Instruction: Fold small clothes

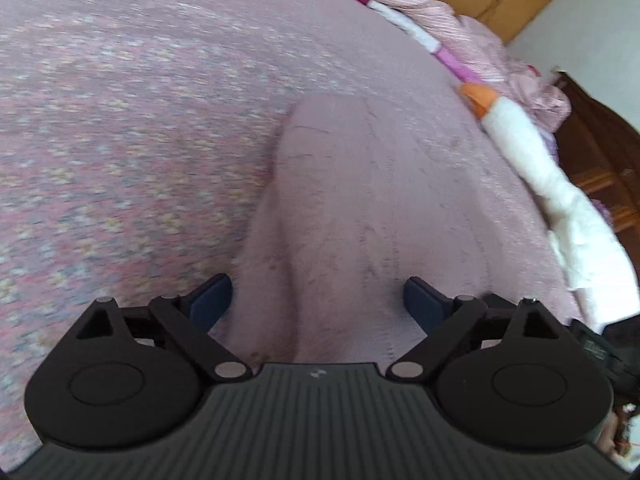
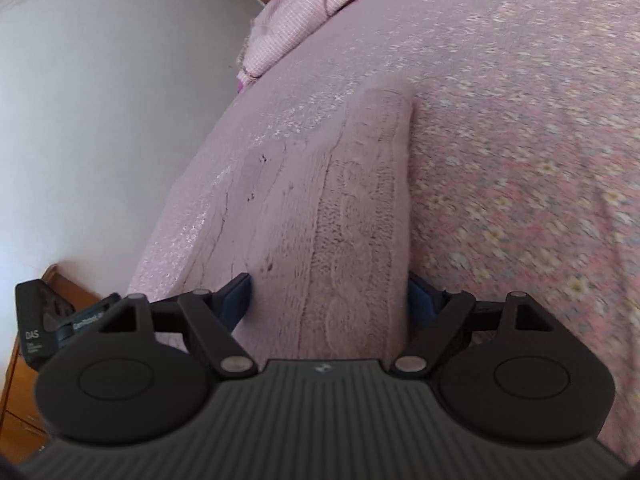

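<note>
Pink knitted garment fills the middle of the left wrist view, lying on a bed with a pink flowered cover. The left gripper hangs over the garment's near end, its jaws spread wide on either side of the cloth and closed on nothing. A white and orange plush lies along the bed's far edge, beside a rumpled pink blanket.

From the right wrist view, the same cable-knit garment runs away from the right gripper. Its jaws stand wide apart, the cloth between them, not pinched. A white wall borders the bed.
</note>
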`<action>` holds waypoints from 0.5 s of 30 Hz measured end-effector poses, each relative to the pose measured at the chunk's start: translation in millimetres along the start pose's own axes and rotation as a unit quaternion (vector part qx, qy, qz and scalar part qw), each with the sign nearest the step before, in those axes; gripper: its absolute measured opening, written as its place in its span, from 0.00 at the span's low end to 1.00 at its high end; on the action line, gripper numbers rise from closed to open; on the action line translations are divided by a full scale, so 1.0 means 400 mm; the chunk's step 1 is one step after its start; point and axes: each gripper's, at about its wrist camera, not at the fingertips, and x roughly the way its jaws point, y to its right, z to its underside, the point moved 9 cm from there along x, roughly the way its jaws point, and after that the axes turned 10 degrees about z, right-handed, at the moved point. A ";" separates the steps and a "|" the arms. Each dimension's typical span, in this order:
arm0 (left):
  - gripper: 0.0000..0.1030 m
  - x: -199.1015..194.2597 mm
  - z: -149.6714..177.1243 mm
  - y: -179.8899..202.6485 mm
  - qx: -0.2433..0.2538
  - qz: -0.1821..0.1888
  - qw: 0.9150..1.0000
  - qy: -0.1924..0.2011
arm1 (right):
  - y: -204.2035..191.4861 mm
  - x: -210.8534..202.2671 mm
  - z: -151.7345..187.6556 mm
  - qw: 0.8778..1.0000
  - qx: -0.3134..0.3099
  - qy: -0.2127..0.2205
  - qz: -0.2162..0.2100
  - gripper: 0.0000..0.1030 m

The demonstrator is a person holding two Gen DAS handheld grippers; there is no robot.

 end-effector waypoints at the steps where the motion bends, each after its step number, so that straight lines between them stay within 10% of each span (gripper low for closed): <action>1: 0.92 0.008 0.000 0.005 0.001 0.014 1.000 -0.002 | -0.005 0.008 -0.003 1.000 -0.004 0.001 -0.002 0.80; 10: 0.51 0.026 -0.007 0.042 0.007 0.040 0.999 0.013 | -0.044 0.003 -0.048 0.999 -0.023 0.007 -0.023 0.48; 15: 0.46 -0.008 -0.008 0.087 -0.003 0.065 0.998 0.024 | -0.082 -0.070 -0.078 0.998 -0.035 0.027 -0.042 0.46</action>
